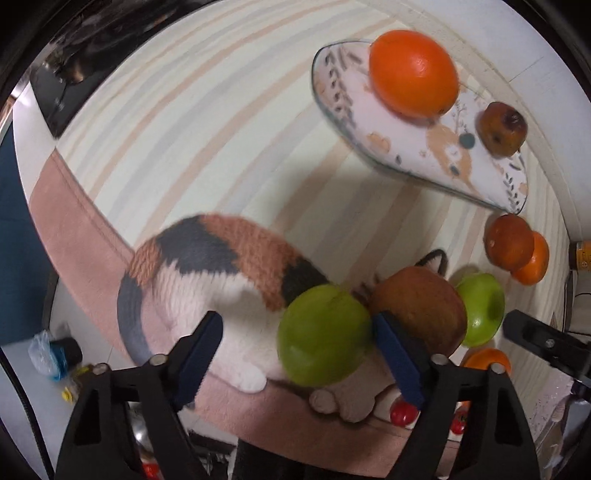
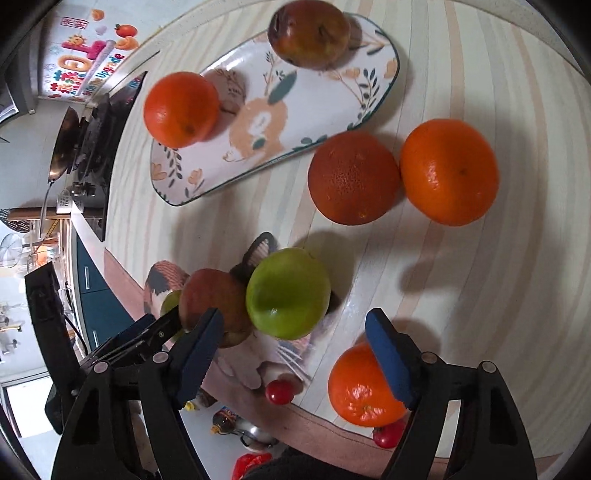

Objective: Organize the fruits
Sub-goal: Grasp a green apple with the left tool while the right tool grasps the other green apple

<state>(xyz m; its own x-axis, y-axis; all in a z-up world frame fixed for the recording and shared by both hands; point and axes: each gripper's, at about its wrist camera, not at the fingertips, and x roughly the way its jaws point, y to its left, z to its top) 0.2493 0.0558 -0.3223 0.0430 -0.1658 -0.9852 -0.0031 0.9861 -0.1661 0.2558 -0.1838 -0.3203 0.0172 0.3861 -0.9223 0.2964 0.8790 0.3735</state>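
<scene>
Both tools are low over the bench w/ jaws partly apart and nothing gripped yet. The left tool (image 1: 295,354) points about straight down; a green apple (image 1: 325,334) sits between its pads, crowded against the right pad, w/ a clear gap to the left pad, so no squeeze yet. A red apple (image 1: 421,306) sits just behind that right pad, touching or nearly touching the green one, and a second green apple (image 1: 482,308) is beyond it. The right tool (image 2: 295,343) is tilted, jaws also apart, empty: an orange (image 2: 365,387) lies low by its right pad, partly behind it, and the second green apple (image 2: 288,293) is ahead of the gap, not in it. The plate (image 2: 332,110) already carries one orange (image 2: 181,109) and a brownish-red fruit (image 2: 310,33); two more oranges (image 2: 402,173) sit together on the bench beside it. My read: the step is picking up fruit to sort onto the plate, early in the job since most pieces are off it. To do it well: shift the left tool toward the apple's centre before closing, else the right pad may nudge the red apple or the green one may roll out. Close gently, round fruit slips. The right tool needs to commit to one target, probably the orange, and centre over it. Watch the two tools don't clash, they're near each other.
</scene>
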